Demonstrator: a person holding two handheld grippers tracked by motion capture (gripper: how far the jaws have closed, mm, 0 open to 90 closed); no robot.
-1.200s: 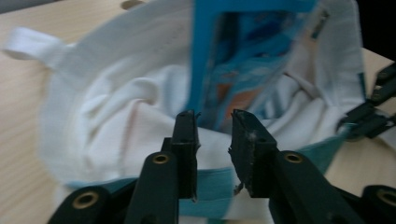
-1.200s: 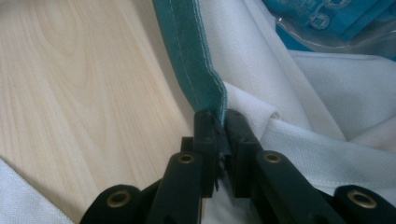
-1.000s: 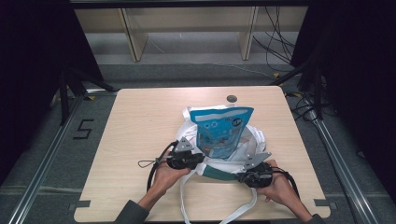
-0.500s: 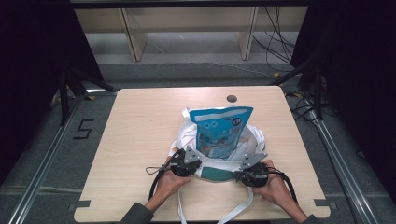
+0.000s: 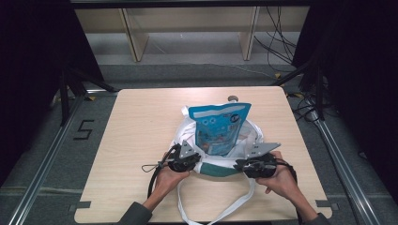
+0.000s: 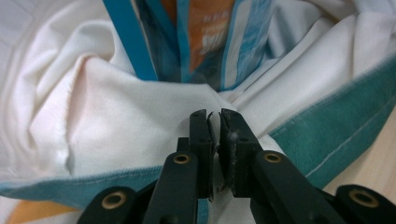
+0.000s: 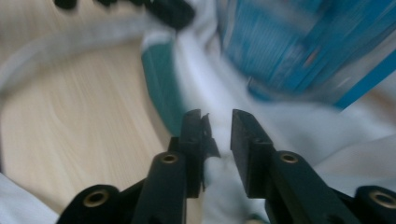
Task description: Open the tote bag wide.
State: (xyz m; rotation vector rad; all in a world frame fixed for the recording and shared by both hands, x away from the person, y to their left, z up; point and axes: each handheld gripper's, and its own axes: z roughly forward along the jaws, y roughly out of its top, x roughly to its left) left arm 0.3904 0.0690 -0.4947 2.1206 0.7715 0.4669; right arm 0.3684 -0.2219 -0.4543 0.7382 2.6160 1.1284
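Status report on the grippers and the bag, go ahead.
Left gripper shut on white bag fabric. Right gripper slightly open over the cloth near the teal rim. Blue pouch stands inside the bag. Nothing in the way.

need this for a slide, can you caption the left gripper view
Left gripper pinches a fold of the white cloth bag with teal rim, with the blue and orange snack pouch standing inside it.
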